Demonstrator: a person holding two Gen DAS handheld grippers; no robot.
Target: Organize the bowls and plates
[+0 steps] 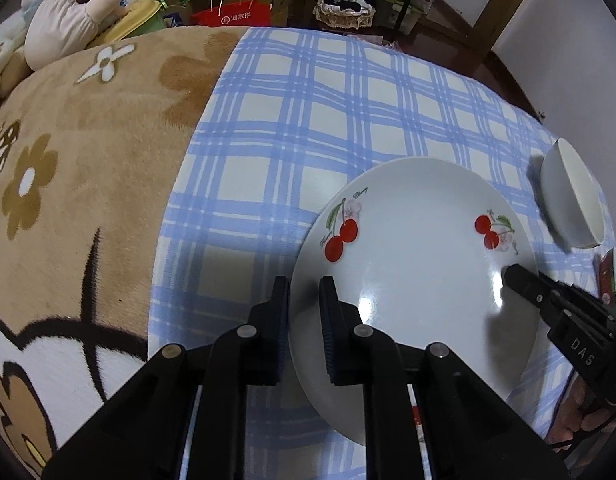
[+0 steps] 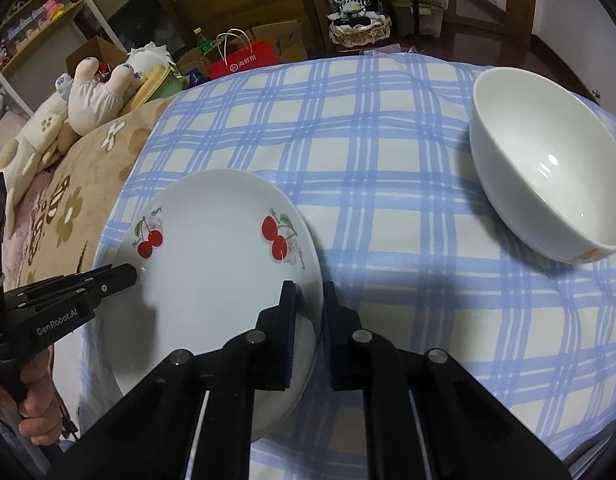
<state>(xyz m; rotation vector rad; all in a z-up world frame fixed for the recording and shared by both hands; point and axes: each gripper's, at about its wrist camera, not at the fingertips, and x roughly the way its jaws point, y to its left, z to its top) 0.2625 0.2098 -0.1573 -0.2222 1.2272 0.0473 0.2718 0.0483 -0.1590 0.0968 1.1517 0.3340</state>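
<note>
A blue-and-white checked cloth (image 2: 388, 168) is lying beside a tan fleece blanket with flower print (image 1: 88, 168) — cream plush toys (image 2: 96, 92) are resting at its far edge, a red paper carrier bag (image 2: 244, 58) standing behind.

Checked cloth (image 2: 388, 168) bearing plate (image 2: 212, 280), bowl (image 2: 548, 184)

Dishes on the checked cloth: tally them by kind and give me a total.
Plates: 1, the cherry plate, its rim clamped on opposite sides by the left gripper and the right gripper.
Bowls: 1, the white bowl, empty.
Total: 2. A sliver of something at the left view's right edge is unclear and not counted.
</note>
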